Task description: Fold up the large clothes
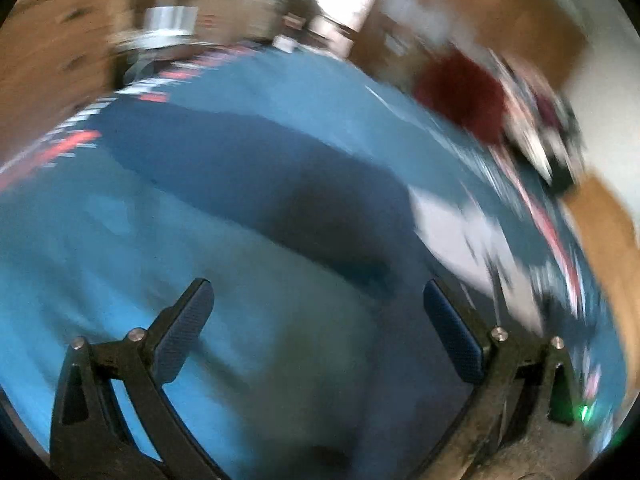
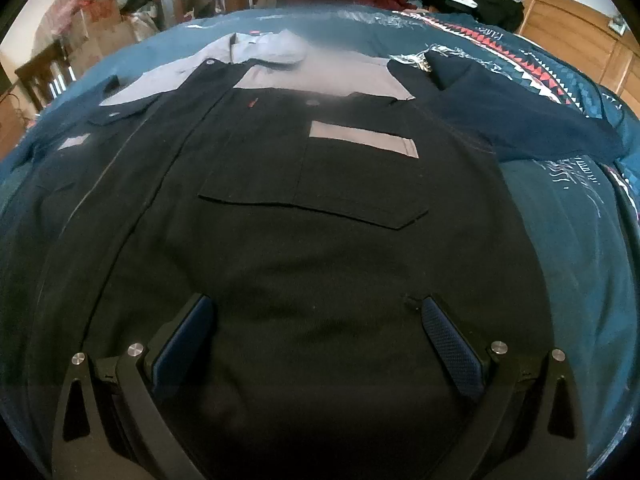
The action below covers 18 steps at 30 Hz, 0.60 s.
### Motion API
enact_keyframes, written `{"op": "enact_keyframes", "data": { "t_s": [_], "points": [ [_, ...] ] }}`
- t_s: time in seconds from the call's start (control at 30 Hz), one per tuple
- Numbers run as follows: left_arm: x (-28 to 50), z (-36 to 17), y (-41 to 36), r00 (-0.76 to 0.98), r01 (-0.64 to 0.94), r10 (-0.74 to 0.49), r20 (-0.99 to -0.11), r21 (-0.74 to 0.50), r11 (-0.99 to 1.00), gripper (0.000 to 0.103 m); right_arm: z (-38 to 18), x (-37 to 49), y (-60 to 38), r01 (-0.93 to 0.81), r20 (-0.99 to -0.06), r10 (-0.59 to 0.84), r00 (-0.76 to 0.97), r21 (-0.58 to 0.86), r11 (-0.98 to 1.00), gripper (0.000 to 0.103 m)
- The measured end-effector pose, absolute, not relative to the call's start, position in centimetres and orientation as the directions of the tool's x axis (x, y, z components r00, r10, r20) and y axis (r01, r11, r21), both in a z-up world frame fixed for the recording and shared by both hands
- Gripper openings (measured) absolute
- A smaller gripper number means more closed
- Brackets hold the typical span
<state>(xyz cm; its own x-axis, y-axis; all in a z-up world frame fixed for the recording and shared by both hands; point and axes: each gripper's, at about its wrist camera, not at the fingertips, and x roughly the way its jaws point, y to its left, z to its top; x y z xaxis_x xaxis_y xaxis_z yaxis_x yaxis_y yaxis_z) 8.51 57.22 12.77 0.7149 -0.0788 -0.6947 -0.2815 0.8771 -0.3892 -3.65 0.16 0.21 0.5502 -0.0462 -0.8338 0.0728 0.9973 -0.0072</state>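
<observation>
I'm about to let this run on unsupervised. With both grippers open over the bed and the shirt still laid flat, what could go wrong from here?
1. The left wrist view is smeared by motion; its gripper may close on the blue bedspread instead of cloth.
2. The right gripper sits over the shirt body, so a pinch might gather bedspread beneath.
3. The sleeve is spread sideways and could trail or bunch in a fold.
</observation>
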Motion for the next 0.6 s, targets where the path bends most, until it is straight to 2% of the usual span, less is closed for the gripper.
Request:
{"op": "enact_keyframes", "data": {
  "t_s": [0.1,0.13,0.23,0.33,0.5,0.6],
  "points": [
    [10.9,10.9,66.2,0.732,-0.377,-0.076,-0.677,-0.497,0.782,0.103,0.2,-3.5,0.2,0.069,-0.839,-0.044,0.543,-0.008,0.998,0.103],
    [11.2,10.5,67.0,0.734,-0.381,-0.087,-0.673,-0.515,0.768,0.102,0.2,-3.5,0.2,0.067,-0.84,-0.044,0.54,-0.009,0.998,0.103],
    [14.3,6.4,73.2,0.734,-0.404,-0.19,-0.652,-0.644,0.649,0.099,0.2,-3.2,0.2,0.062,-0.843,-0.046,0.536,-0.015,0.998,0.103],
    [16.6,5.0,74.0,0.719,-0.408,-0.206,-0.663,-0.644,0.647,0.097,0.2,-3.1,0.2,0.069,-0.844,-0.052,0.534,-0.019,0.997,0.103],
    [20.8,5.1,72.8,0.692,-0.405,-0.172,-0.701,-0.574,0.711,0.095,0.1,-2.3,0.4,0.059,-0.837,-0.063,0.544,-0.037,0.998,0.103],
    [22.4,4.9,73.1,0.694,-0.433,-0.132,-0.708,-0.557,0.708,0.086,0.1,-1.3,0.3,0.062,-0.837,-0.056,0.544,-0.027,0.998,0.103]
  ]
}}
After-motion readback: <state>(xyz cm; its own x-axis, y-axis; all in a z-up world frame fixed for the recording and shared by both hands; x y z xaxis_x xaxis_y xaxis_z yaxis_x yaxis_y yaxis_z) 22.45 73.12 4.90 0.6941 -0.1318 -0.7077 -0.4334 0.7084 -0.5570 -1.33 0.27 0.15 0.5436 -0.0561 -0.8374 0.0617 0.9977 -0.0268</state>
